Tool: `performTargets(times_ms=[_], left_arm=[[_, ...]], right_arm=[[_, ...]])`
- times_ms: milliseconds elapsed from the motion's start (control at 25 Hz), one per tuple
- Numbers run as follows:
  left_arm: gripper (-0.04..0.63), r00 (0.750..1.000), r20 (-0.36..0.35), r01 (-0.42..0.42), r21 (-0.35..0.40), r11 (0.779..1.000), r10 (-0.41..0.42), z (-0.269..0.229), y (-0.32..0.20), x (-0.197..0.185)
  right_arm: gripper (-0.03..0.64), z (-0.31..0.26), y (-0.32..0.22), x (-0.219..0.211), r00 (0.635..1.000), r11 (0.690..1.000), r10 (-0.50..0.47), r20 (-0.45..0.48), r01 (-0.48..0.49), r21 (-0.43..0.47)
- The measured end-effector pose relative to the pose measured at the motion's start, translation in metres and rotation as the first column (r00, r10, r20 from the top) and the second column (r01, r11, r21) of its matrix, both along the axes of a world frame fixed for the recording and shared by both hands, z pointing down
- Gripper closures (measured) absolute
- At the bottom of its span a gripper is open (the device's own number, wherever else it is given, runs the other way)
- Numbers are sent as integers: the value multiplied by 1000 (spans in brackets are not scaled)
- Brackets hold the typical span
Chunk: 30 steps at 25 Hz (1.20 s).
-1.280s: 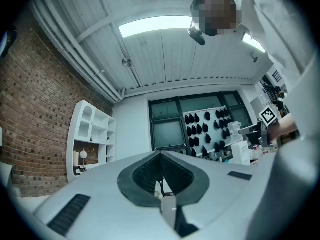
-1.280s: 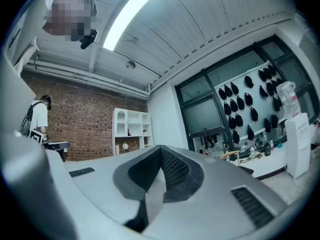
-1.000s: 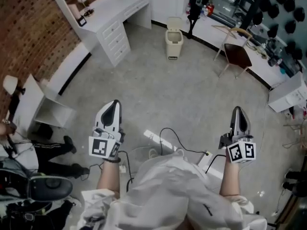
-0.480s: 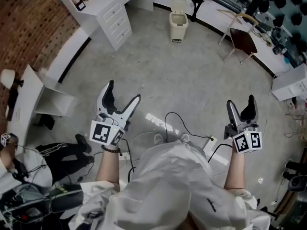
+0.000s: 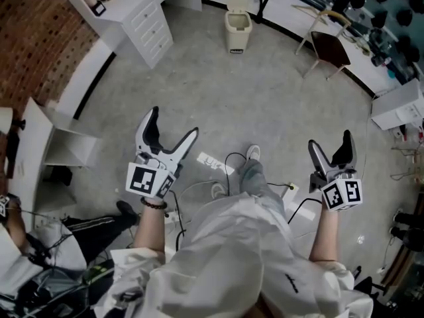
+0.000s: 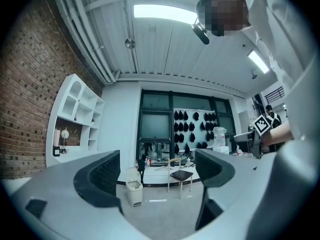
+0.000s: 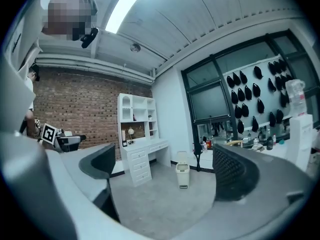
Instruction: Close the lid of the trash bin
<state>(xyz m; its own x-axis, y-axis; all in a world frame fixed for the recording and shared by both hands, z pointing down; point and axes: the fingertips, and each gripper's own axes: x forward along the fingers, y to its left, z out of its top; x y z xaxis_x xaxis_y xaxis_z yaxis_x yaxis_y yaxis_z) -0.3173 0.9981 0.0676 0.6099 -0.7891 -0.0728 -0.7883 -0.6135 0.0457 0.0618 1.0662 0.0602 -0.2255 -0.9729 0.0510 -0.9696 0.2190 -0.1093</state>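
Head view | approach: trash bin (image 5: 236, 26) far off, lid (image 5: 238, 2) up | left tongs (image 5: 171, 126), right tongs (image 5: 330, 144) just opening wide, empty | next: I walk closer.

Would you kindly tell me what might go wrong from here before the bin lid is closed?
Cables and a power strip lie on the floor by the person's feet; walking forward may snag them. The trash bin stands far across the floor, its lid upright; a hard push could tip or slide it.
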Motion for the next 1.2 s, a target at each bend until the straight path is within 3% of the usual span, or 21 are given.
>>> performTargets(times_ms=[240, 800, 1200], left_arm=[[149, 1000, 11, 5, 29, 1000, -5, -9, -42, 33], [150, 995, 20, 100, 22, 995, -101, -24, -222, 138], [150, 989, 56, 136, 38, 990, -138, -37, -279, 173]], right_arm=[[28, 14, -48, 18, 997, 999, -53, 61, 53, -1], [28, 5, -258, 105, 971, 978, -207, 120, 204, 40], [28, 14, -316, 128, 952, 964, -266, 150, 264, 38]])
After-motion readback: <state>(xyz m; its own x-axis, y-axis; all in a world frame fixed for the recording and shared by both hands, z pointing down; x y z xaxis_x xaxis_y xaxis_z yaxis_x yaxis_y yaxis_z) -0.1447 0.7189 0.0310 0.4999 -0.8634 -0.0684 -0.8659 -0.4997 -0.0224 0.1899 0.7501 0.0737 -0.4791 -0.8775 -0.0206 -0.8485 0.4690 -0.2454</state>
